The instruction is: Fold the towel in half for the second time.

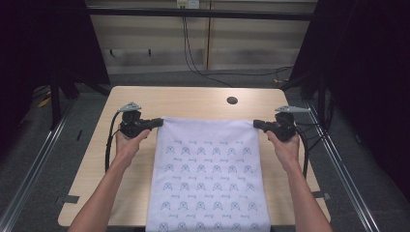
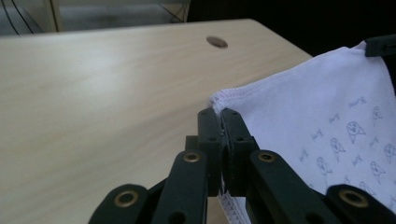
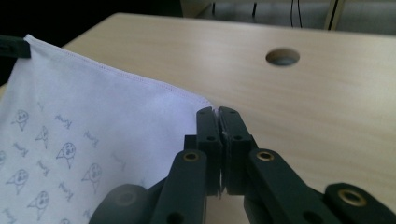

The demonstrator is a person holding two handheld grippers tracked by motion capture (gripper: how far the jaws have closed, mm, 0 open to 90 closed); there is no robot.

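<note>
A white cloth (image 1: 208,169) printed with rows of small blue figures lies lengthwise on the wooden table (image 1: 96,164), its near end hanging over the front edge. My left gripper (image 1: 158,122) is shut on the cloth's far left corner (image 2: 219,100), the hem pinched between its black jaws. My right gripper (image 1: 256,124) is shut on the far right corner (image 3: 212,108). Both corners are lifted off the tabletop, so the far edge of the cloth (image 3: 116,74) stretches taut between the two grippers. The person's hands hold the grippers from below.
A round cable hole (image 1: 232,100) sits in the table behind the cloth, also seen as a hole (image 3: 282,56) past the right jaws. Bare wood lies on both sides of the cloth. Black cables (image 1: 110,145) trail from each gripper. Dark frame rails flank the table.
</note>
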